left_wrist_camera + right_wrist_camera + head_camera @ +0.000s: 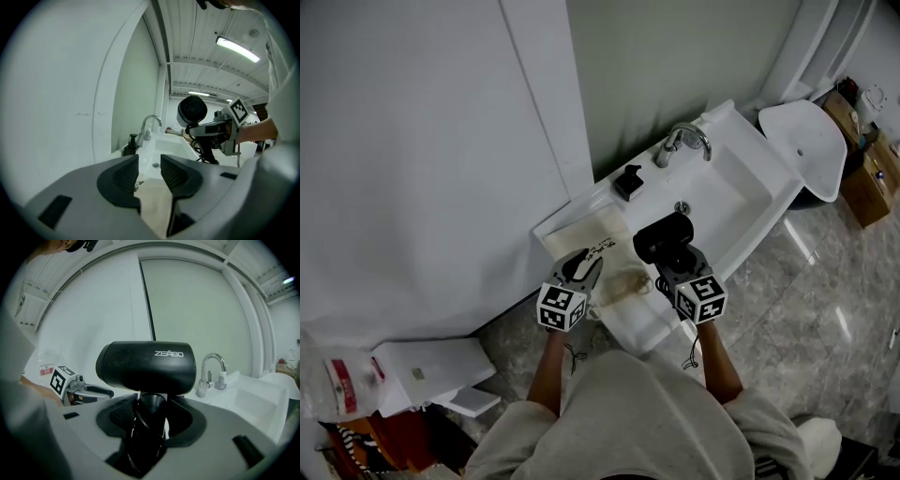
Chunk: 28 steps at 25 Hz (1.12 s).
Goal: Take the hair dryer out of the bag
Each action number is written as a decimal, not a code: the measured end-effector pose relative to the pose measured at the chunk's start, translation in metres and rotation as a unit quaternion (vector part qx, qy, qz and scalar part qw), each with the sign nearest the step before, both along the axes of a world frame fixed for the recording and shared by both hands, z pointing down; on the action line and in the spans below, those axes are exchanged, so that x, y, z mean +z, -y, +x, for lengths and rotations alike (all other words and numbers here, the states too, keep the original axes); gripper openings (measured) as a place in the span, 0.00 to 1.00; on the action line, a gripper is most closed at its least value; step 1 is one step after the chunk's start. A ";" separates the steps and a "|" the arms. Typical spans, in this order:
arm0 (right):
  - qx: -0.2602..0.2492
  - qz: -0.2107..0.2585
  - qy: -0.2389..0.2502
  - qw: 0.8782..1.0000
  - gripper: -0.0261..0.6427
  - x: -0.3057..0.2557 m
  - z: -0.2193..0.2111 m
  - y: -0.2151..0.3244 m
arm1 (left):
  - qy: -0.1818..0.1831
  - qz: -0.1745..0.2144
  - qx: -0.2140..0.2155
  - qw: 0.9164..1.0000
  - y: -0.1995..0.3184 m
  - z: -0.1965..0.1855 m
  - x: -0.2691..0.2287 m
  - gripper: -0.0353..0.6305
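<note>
Currently the right gripper (150, 416) is clamping the handle of the hair dryer (146, 366) and holding it upright. In the head view the hair dryer (664, 236) is hanging above the edge of the sink (741, 187), fully clear of the bag (598, 246). The bag is lying flat on the counter beside the basin. The left gripper (150, 171) is hovering over the bag (157, 201), its jaws standing apart with nothing between them. Judging by this, the removal step is nearing completion. The next move is calling for a firm grip on the handle while the hair dryer is being carried to a free surface and set down.
</note>
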State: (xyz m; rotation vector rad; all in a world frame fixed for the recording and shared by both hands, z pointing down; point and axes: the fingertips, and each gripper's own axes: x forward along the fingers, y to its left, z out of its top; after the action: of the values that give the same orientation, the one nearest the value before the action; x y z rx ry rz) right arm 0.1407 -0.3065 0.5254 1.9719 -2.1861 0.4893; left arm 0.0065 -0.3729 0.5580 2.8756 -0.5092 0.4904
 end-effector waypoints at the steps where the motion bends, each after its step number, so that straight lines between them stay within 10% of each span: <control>1: 0.002 0.005 -0.002 1.000 0.31 -0.004 0.003 0.003 | -0.003 0.005 -0.001 1.000 0.003 0.002 -0.005 0.26; 28: 0.031 0.071 -0.026 0.997 0.31 -0.068 0.038 0.024 | -0.034 0.068 -0.008 0.997 0.035 0.029 -0.076 0.07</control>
State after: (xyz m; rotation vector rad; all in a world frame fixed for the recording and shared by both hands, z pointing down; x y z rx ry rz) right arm 0.1783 -0.3305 0.4575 2.1032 -2.1892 0.2947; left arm 0.0352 -0.4075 0.4818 3.0020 -0.5758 0.3658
